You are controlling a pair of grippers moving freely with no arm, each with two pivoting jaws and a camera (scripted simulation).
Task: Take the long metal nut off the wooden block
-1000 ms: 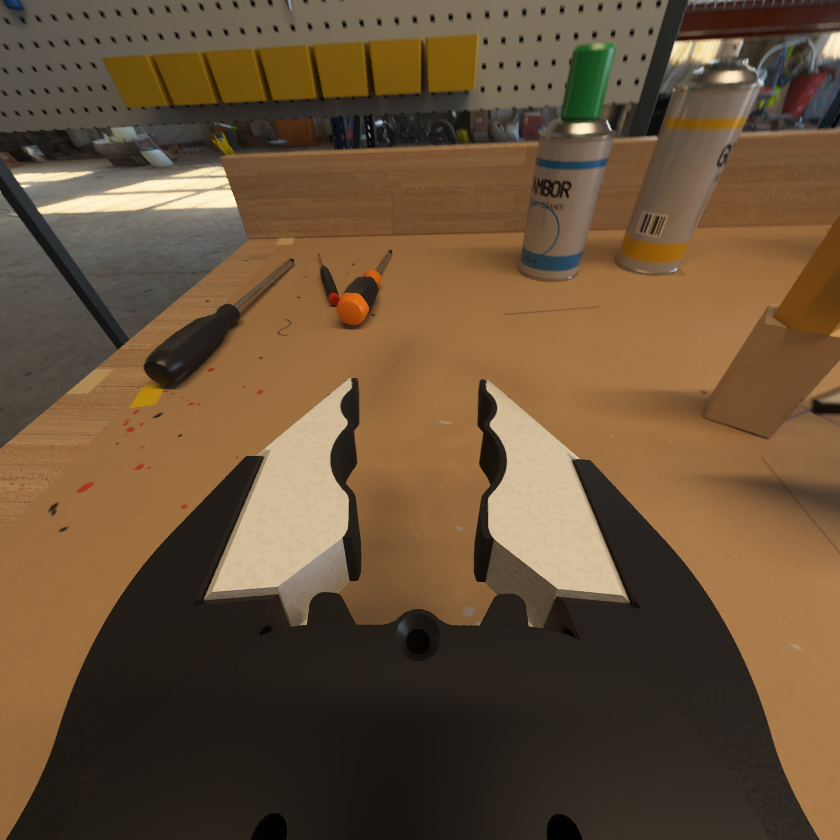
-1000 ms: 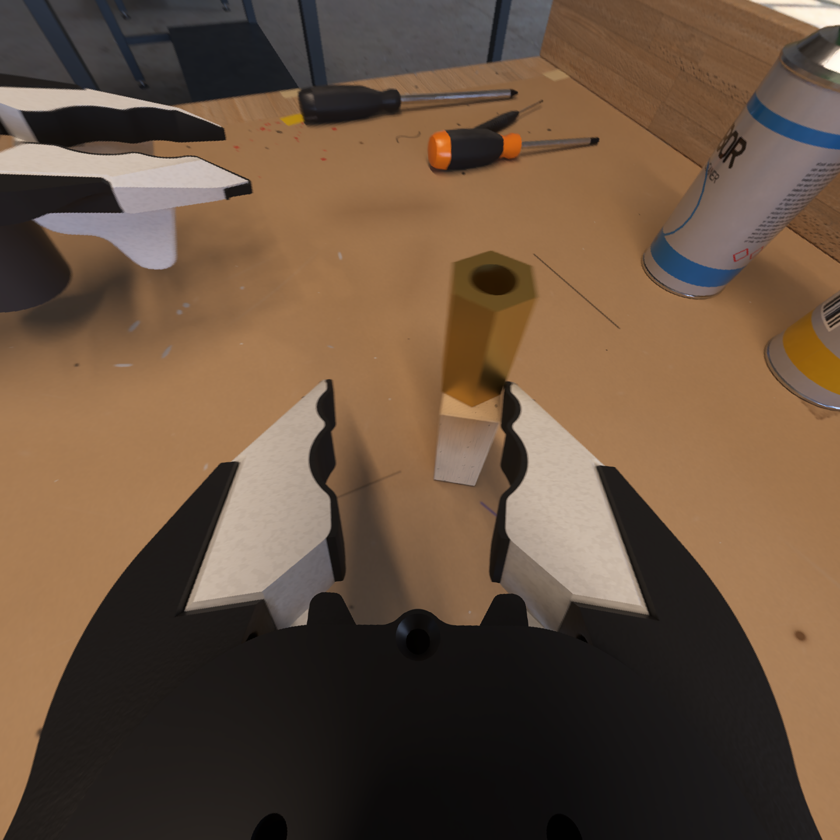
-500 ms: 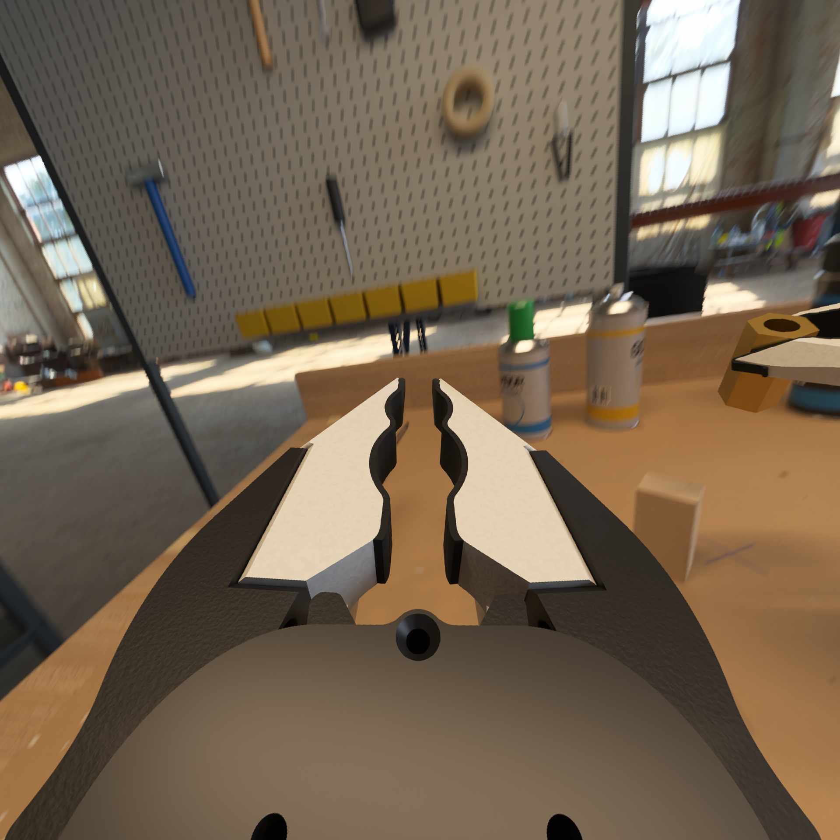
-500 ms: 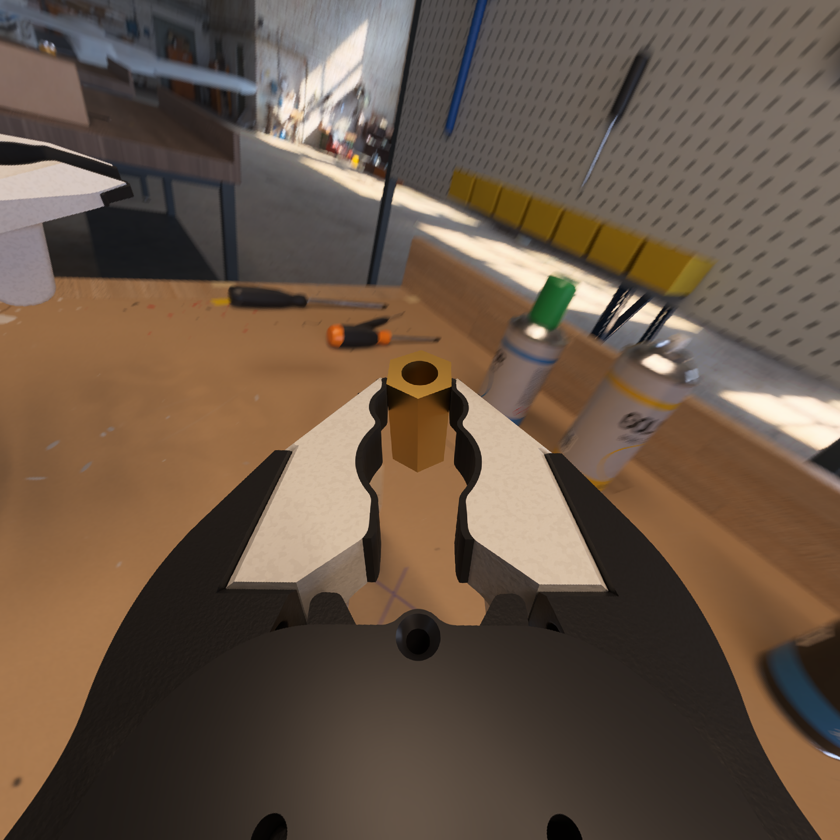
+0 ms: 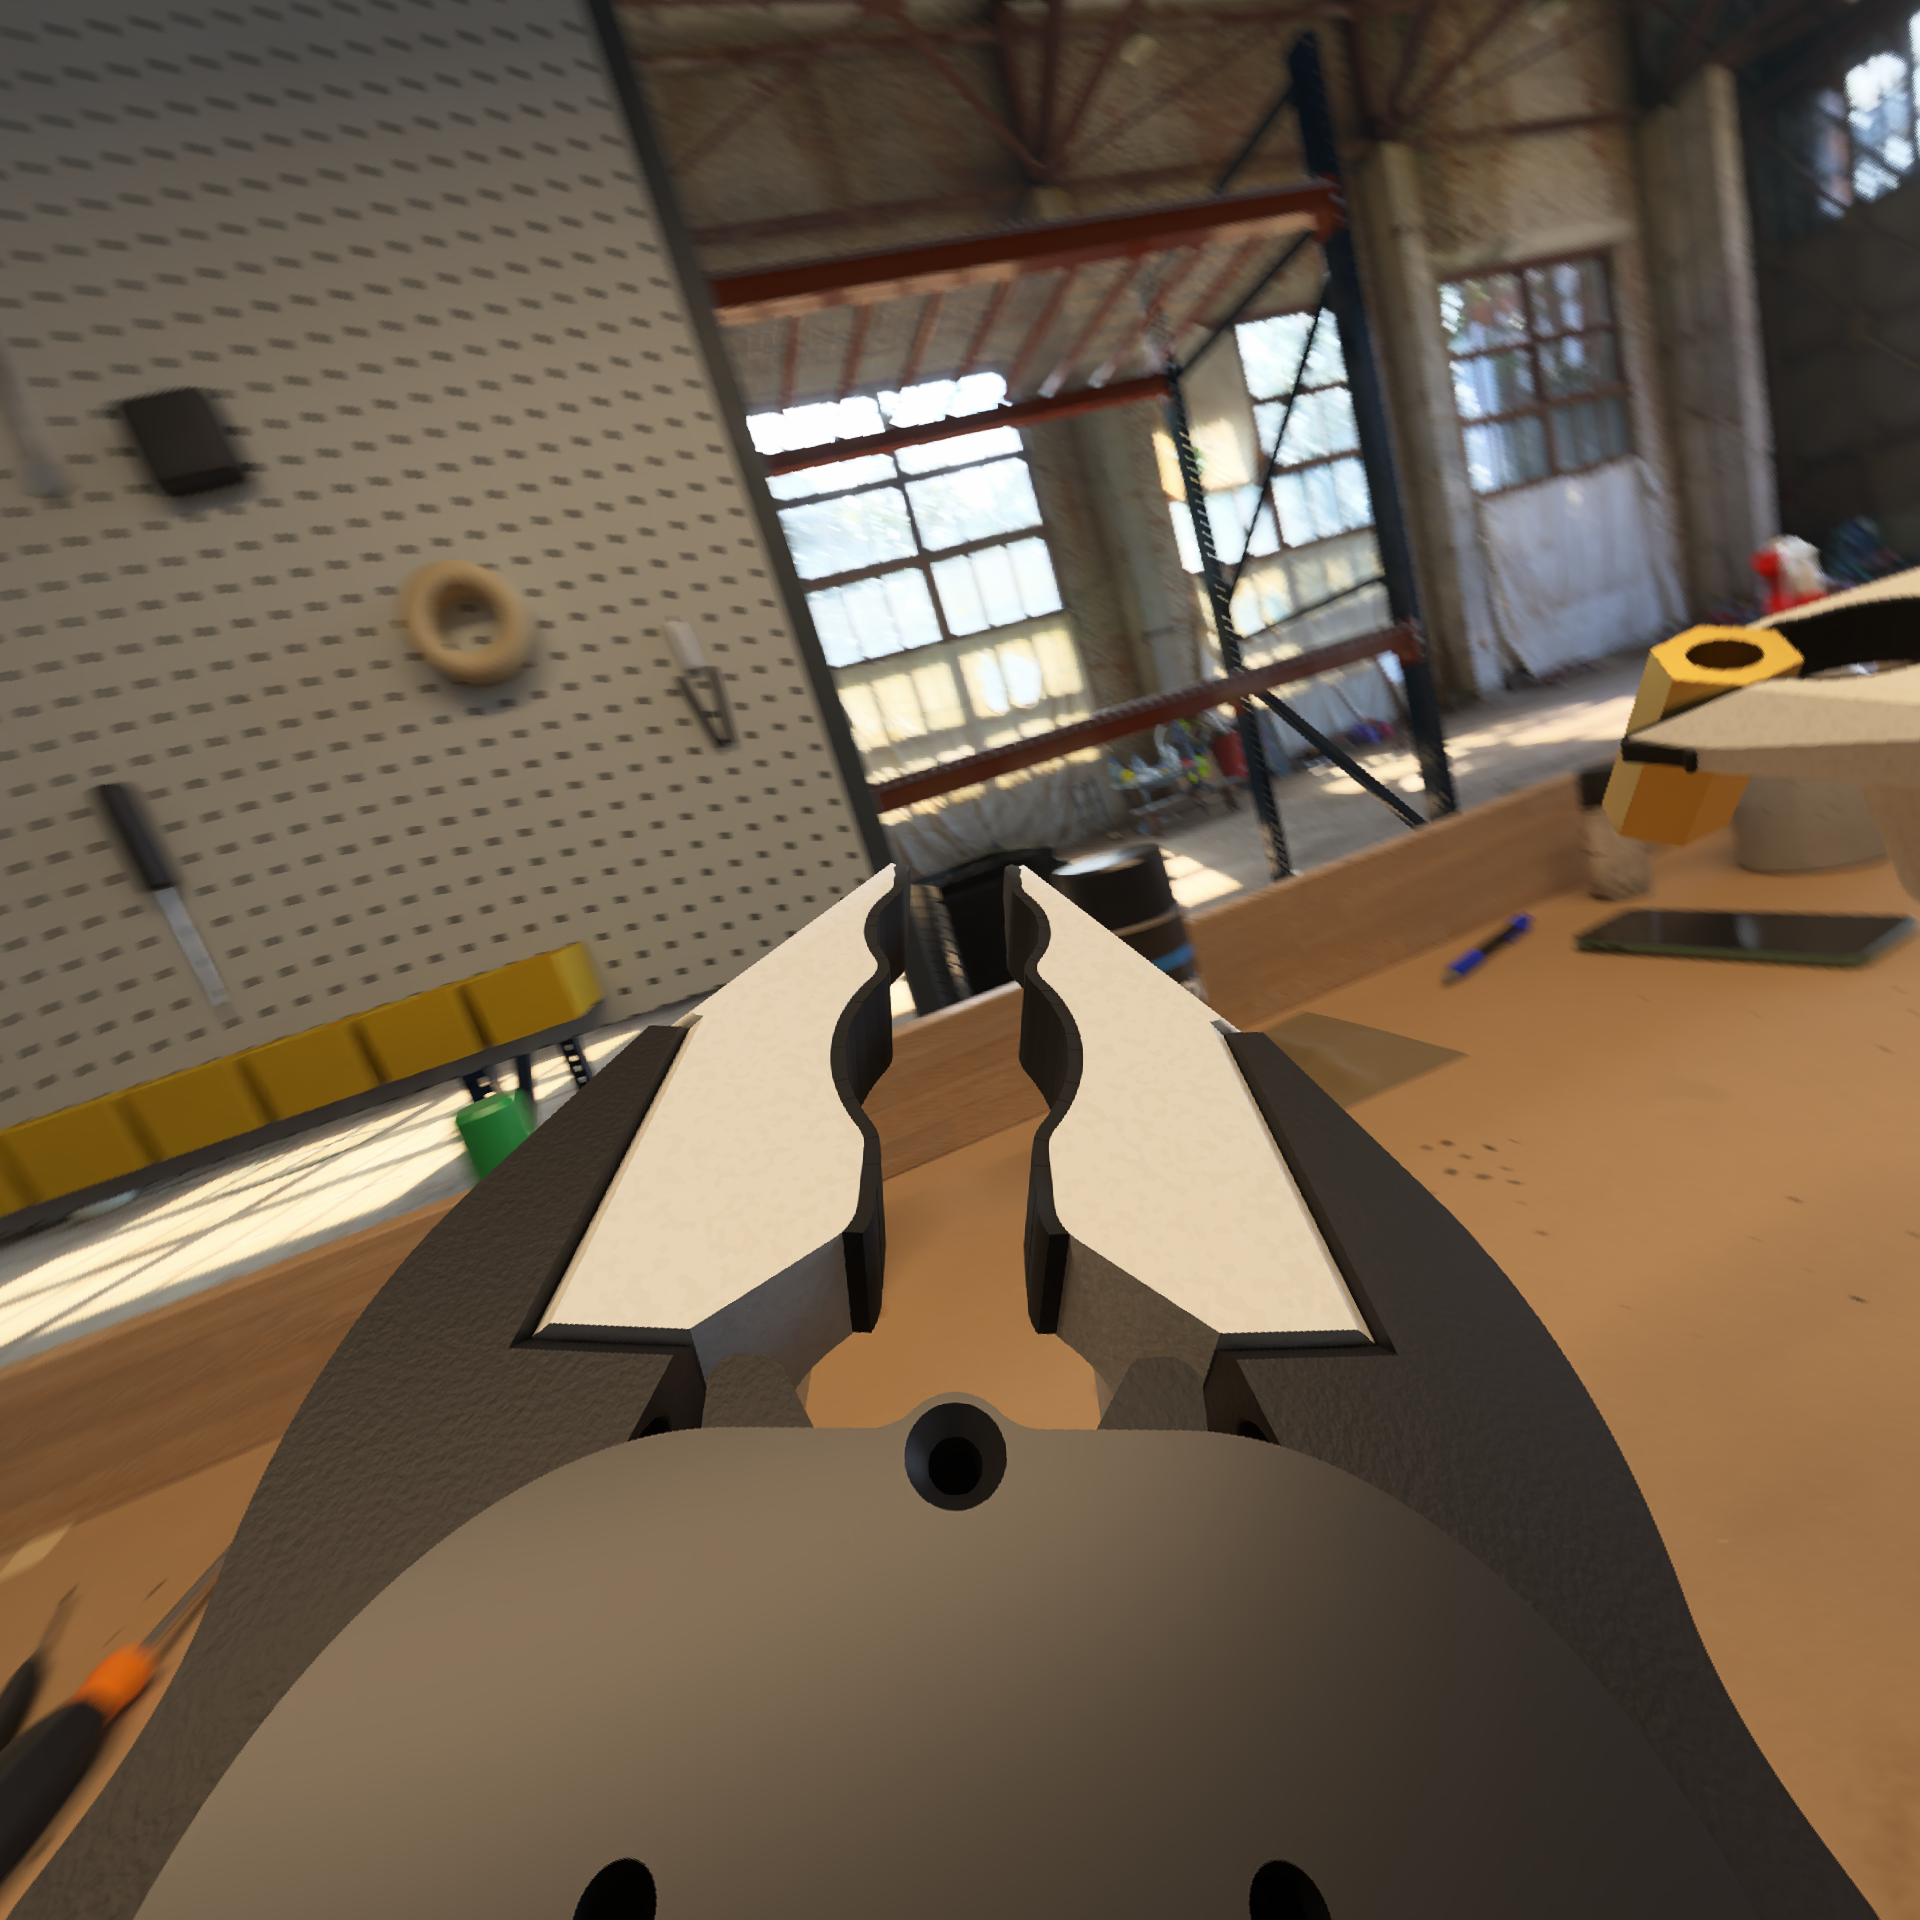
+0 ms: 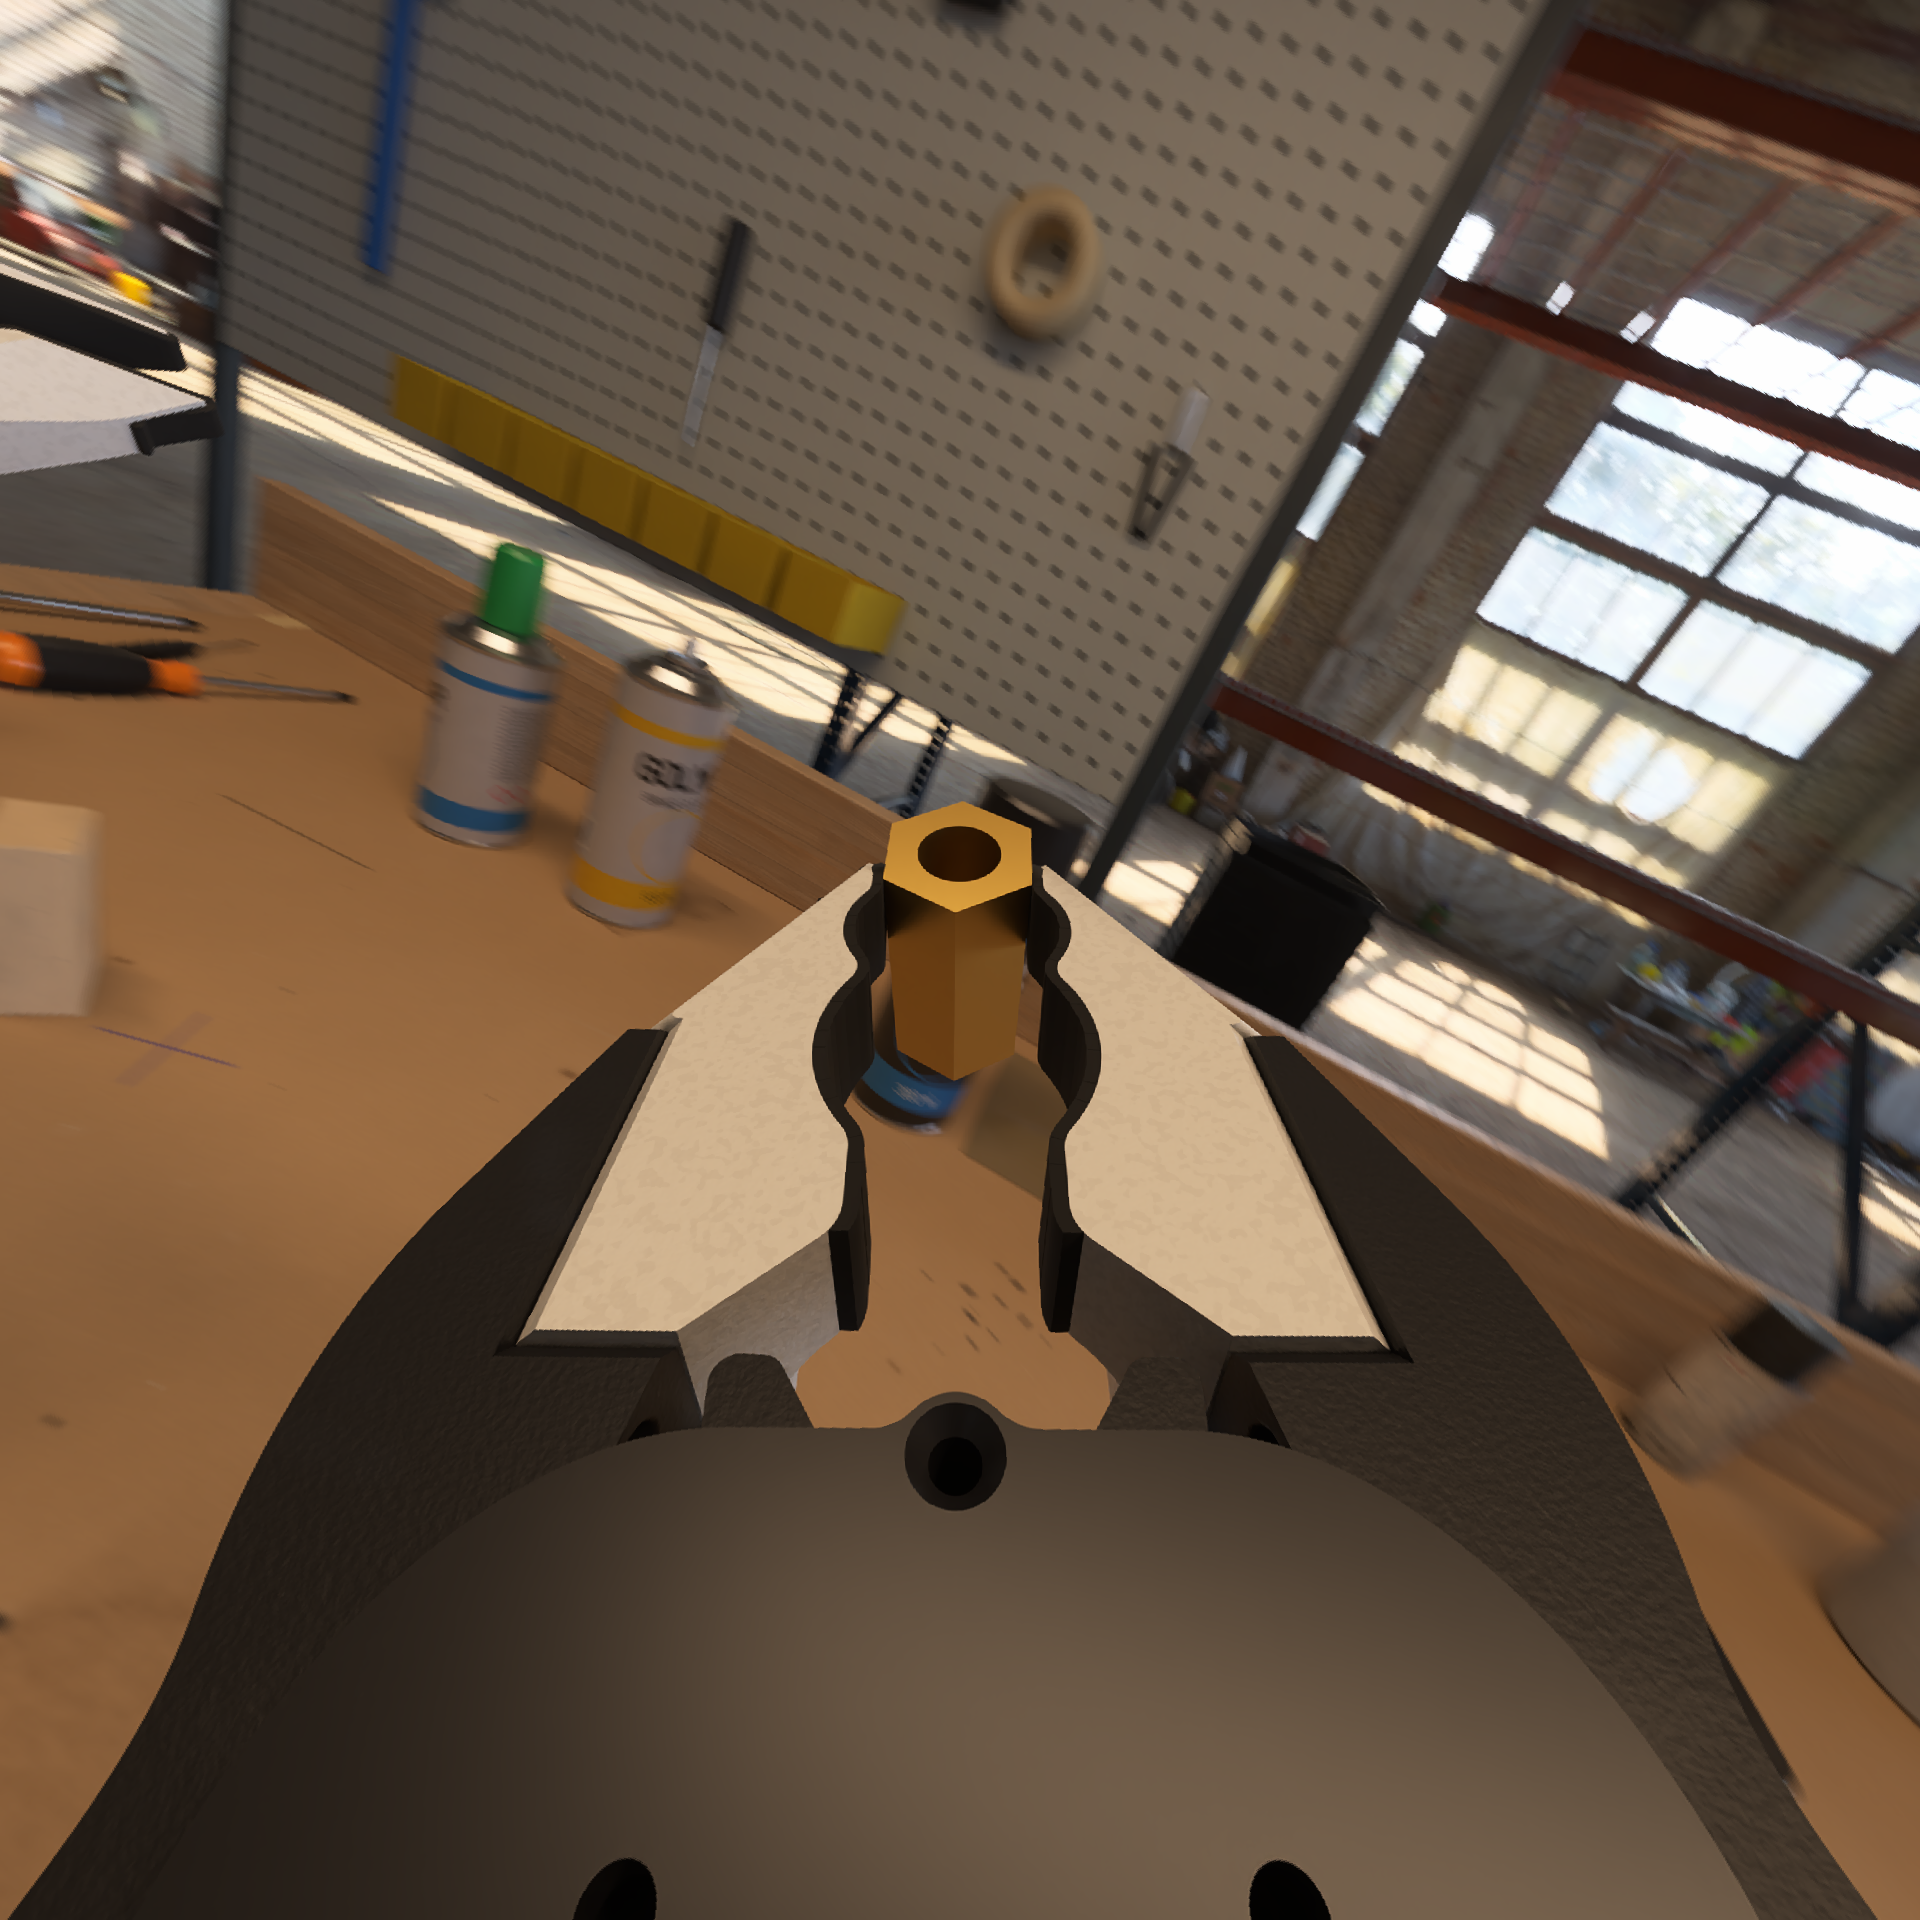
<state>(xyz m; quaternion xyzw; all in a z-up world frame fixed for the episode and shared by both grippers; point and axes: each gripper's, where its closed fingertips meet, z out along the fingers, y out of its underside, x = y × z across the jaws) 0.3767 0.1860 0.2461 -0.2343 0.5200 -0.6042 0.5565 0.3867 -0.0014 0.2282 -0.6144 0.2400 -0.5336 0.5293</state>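
The long metal nut (image 6: pixel 956 940) was clamped between the tips of the right gripper (image 6: pixel 956 894) and, compared with a second earlier, had been lifted well clear of the wooden block (image 6: pixel 47 904), left on the bench (image 6: pixel 312 1143); the removal was judged done. The left gripper (image 5: pixel 954 883) was held empty, its jaws narrowly apart

workbench (image 6: pixel 312 1195) with a tan board top and a raised wooden back rail. directly on it: wooden block (image 6: pixel 42 909) at the left edge of the right wrist view; two spray cans, green-capped (image 6: pixel 488 707) and yellow-banded (image 6: pixel 655 795), standing just beside each other near the rail; orange-and-black screwdriver (image 6: pixel 114 670); blue pen (image 5: pixel 1486 945); dark flat phone (image 5: pixel 1745 935).
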